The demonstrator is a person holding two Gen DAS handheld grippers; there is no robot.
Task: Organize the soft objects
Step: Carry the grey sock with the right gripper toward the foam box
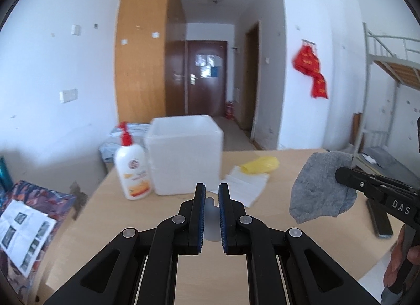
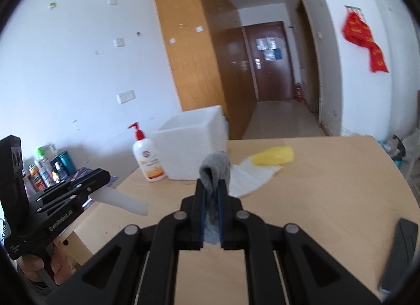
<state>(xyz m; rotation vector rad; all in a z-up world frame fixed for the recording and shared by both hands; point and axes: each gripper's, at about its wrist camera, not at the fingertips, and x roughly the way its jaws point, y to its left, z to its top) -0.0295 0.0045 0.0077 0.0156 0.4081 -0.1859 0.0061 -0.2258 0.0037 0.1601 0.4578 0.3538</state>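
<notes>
My left gripper point(image 1: 211, 190) is shut on a small translucent white soft piece point(image 1: 211, 222), held above the wooden table point(image 1: 275, 226); the piece also shows in the right wrist view point(image 2: 123, 201), sticking out of that gripper. My right gripper point(image 2: 211, 186) is shut on a grey cloth point(image 2: 215, 171), held above the table; in the left wrist view the cloth point(image 1: 319, 184) hangs from it at the right. A white foam box point(image 1: 183, 152) stands open at the table's far left. A yellow soft object point(image 1: 260, 164) lies on a white cloth point(image 1: 248, 186) beside the box.
A lotion pump bottle point(image 1: 132, 171) stands left of the box. A dark phone-like slab point(image 2: 399, 252) lies at the table's right edge. Bottles point(image 2: 44, 168) and a patterned surface point(image 1: 34, 213) lie off the table's left. A bunk bed point(image 1: 388, 68) stands at the right.
</notes>
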